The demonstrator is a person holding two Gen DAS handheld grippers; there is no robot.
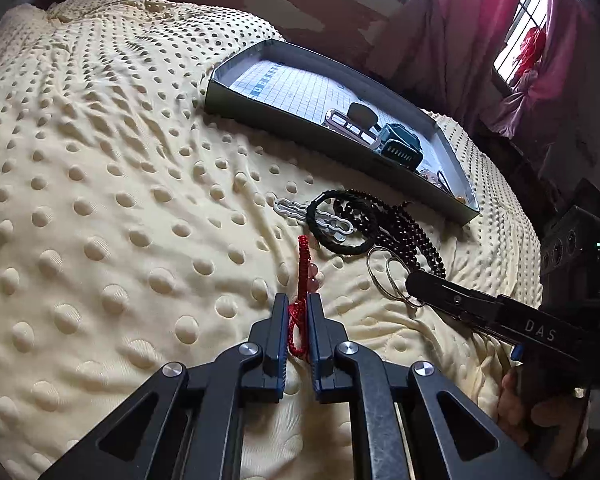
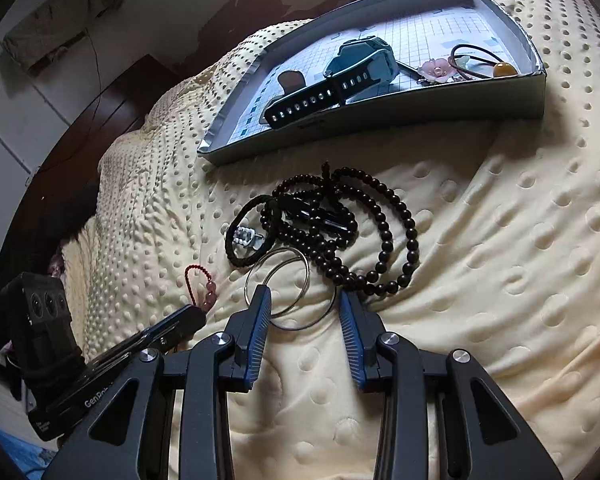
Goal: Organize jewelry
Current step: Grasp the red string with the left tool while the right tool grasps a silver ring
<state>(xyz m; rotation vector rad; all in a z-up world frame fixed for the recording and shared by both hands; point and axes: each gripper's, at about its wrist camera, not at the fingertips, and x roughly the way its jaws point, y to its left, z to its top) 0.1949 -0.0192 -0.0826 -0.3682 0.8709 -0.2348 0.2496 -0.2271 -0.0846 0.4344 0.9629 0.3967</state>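
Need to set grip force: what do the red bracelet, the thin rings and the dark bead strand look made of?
Red bracelet: braided cord, matte, with glossy pink beads, probably glass or stone. Thin rings: silvery metal wire by the bright glints. Dark bead strand: round, near-black beads with a soft sheen, likely wood or stone; I can't tell which.

Cream dotted blanket [image 1: 100, 200]; red cord [image 1: 303, 256]; seemingly dark-brown beads [image 2: 380, 240].

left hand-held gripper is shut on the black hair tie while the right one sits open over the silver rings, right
Not quite. The left hand-held gripper is shut on the red cord bracelet, not the black hair tie, as the left wrist view shows. The right hand-held gripper does sit open over the silver rings.
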